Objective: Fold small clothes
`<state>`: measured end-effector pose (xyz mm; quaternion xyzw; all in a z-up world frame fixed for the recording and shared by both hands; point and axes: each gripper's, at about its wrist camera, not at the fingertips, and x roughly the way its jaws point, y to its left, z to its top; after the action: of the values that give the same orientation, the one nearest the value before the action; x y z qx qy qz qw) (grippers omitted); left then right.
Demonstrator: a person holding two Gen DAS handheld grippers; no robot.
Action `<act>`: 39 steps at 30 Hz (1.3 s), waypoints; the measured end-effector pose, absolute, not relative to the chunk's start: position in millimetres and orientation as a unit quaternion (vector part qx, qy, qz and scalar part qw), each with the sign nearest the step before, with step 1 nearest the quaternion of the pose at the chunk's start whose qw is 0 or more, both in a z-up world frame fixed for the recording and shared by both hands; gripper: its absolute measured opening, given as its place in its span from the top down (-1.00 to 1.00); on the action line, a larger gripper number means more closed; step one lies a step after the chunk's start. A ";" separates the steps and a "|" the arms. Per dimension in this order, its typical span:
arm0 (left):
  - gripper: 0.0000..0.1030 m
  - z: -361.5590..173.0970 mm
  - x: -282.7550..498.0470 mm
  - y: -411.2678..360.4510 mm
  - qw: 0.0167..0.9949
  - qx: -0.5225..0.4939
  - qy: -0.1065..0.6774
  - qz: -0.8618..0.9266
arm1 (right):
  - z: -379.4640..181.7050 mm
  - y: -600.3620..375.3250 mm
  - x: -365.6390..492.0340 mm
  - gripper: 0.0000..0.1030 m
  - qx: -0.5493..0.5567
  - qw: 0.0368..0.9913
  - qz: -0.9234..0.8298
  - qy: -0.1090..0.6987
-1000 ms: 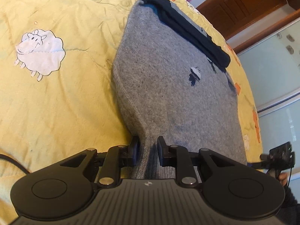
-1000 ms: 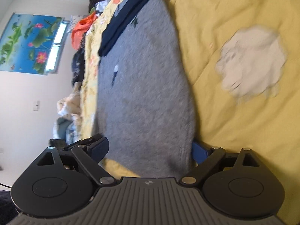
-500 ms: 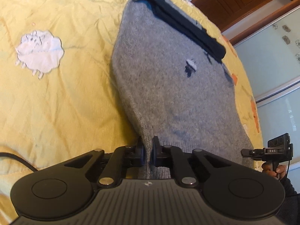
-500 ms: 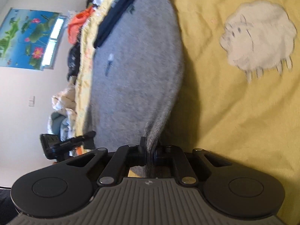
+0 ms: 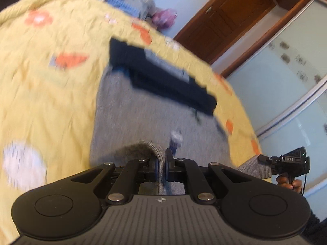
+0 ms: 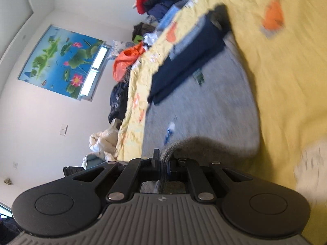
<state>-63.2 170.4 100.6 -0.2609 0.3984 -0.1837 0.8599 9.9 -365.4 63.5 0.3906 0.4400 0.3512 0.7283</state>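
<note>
— On the yellow bedspread, spread flat: grey knit sweater, near hem pinched at two spots and raised off the quilt.

— Left hand-held gripper?

— Clamped on the hem's left corner, grey knit squeezed between both pads and bulging up over them. Same story at the right hand-held gripper, jaws closed on the other hem corner, with a hump of fabric lifted just ahead.

— And the far end?

— Straight ahead of both hand-held grippers, well apart from them. Dark navy garment lying crosswise over the sweater's far end, so collar hidden. Cannot tell whether a separate piece or part of the sweater.

— Long axis?

— Running away from the hem toward that navy band, roughly along the line both hand-held grippers point. Hem edge stretched crosswise between the two grips, right one visible at the left view's right edge.

— Nearer hand?

— Neither, judging by the views: one corner each, about level with each other. Probably a forward carry next, hem over toward the navy end, folding the body in half across its length.

— Risk?

— Uneven travel skewing the fold; possibly dragging the navy piece along.
</note>
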 end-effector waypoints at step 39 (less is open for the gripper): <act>-0.64 23.1 79.7 192.2 0.831 -0.460 0.310 -0.042 | -4.6 -360.6 161.0 -0.75 0.437 0.807 0.177 0.355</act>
<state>79.7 192.2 23.1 -0.4600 0.3100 -0.0425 0.8310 161.0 -360.6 -4.6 0.4368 0.3553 0.1773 0.8072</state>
